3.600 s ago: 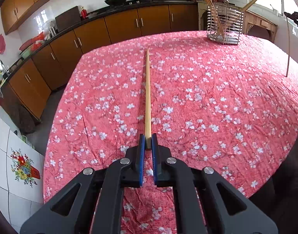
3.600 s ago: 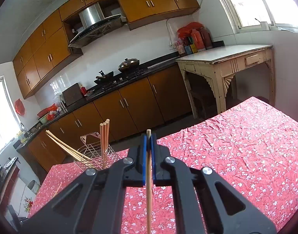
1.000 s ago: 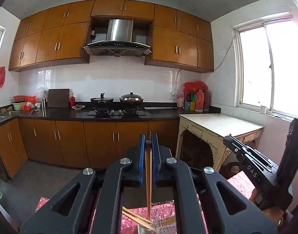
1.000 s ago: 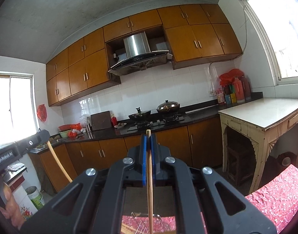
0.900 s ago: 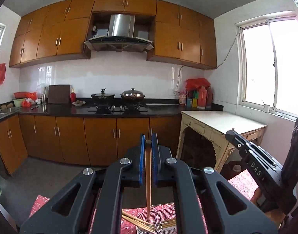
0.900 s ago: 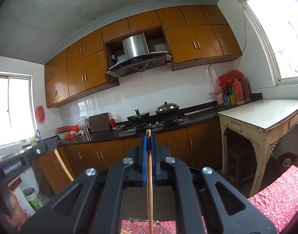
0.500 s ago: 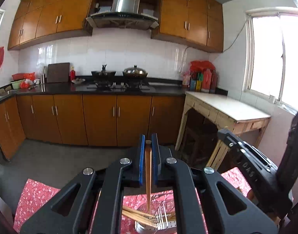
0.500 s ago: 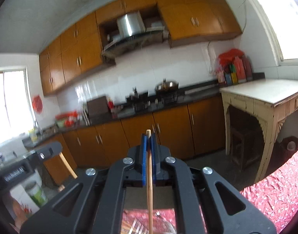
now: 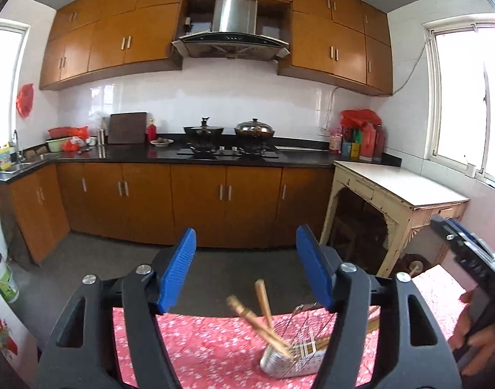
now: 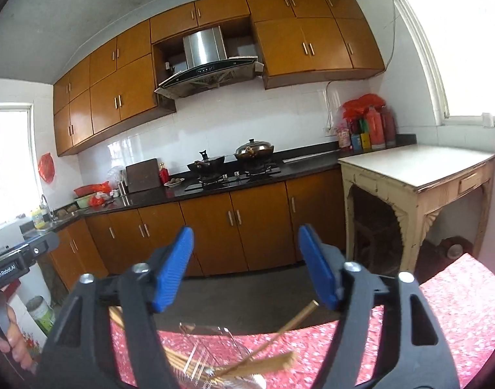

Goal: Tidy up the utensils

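Observation:
My left gripper [image 9: 245,267] is open and empty, held above the wire utensil basket [image 9: 291,358] on the red flowered tablecloth [image 9: 211,343]. Several wooden chopsticks [image 9: 257,317] lean in the basket, blurred. My right gripper [image 10: 245,269] is open and empty, also above the basket [image 10: 208,353], where chopsticks [image 10: 279,334] lean and lie across it. The right gripper's body shows at the right edge of the left wrist view [image 9: 467,253].
Beyond the table's far edge is dark floor [image 9: 215,278], then brown base cabinets [image 9: 198,204] with a stove and pots [image 9: 229,129]. A cream side table [image 9: 399,191] stands at the right. A white bucket [image 9: 2,275] stands at the left.
Both grippers have opened and let go of their chopsticks, which dropped into the basket. Both views have tilted down a little toward the table.

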`<state>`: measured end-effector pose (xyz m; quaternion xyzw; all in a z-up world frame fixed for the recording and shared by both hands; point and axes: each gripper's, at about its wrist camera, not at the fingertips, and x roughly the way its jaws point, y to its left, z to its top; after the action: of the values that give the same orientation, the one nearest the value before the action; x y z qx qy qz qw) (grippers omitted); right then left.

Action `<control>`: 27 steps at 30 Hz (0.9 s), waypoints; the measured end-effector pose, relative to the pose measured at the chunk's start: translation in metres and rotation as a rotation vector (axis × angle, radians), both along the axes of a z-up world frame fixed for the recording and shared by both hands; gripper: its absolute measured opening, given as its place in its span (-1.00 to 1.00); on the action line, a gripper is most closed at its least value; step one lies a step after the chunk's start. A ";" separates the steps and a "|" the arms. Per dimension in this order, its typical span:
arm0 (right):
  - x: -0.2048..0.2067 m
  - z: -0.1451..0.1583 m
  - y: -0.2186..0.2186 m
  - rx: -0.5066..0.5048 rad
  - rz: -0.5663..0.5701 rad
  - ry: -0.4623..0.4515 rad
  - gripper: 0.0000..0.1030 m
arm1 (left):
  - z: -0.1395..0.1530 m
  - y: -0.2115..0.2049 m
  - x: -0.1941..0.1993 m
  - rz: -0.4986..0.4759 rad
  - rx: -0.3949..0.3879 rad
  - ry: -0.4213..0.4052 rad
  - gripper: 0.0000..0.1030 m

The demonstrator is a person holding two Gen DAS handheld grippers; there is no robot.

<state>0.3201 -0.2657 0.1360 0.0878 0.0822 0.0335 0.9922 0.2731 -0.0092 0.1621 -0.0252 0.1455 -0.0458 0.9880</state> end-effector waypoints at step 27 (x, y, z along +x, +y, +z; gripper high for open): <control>-0.242 -0.084 0.072 -0.261 -0.057 -0.073 0.92 | -0.113 0.031 -0.199 -0.019 0.063 -0.114 0.96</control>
<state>0.0781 -0.1940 0.0515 -0.0409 0.0470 -0.0027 0.9981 0.0737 0.0216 0.0491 0.0099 0.0904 -0.0521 0.9945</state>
